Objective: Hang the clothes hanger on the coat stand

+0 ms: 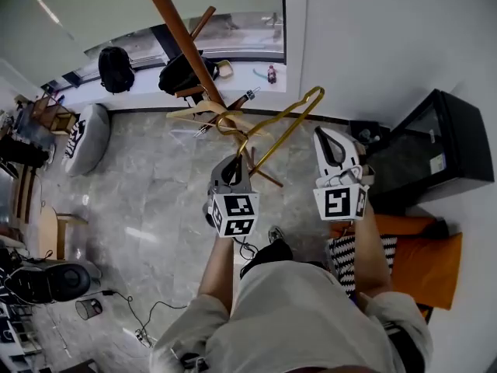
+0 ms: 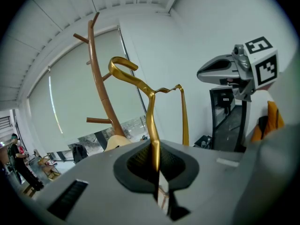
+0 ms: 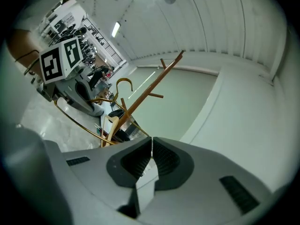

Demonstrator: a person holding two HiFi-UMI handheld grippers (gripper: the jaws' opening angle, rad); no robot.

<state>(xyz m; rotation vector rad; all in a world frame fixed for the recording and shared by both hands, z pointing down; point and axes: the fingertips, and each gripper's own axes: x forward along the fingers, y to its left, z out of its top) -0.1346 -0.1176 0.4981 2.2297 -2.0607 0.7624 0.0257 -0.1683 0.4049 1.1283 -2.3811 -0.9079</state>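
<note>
A: Left gripper (image 2: 158, 177), state?
B: Clamped tight on the gold hanger (image 2: 151, 111), on the thin bar below the hook. Its own view shows that bar pinched between the pads (image 2: 136, 165). Head view only shows the bar meeting the gripper's nose.
A: Right gripper (image 3: 151, 159)?
B: Jaws pressed together with nothing between them, plain in its own view. Head view gives just its top, right of the left gripper. Left gripper view puts it right of the hanger, with a gap.
A: Hanger against the stand (image 1: 180, 31)?
B: Held up in the air, near the stand's trunk and to its right. In head view the hook overlaps a wood hanger (image 1: 203, 109) hanging on the stand, so contact can't be read there. Left gripper view shows the hook clear of the trunk and on no peg.
A: Anything that only 1 view catches?
B: Head view: a backpack (image 1: 116, 68) on the far ledge and a black cabinet (image 1: 443, 142) at right. Left gripper view: a person (image 2: 18, 161) far off at left. Right gripper view: the hanger's lower wire curving under the left gripper.
</note>
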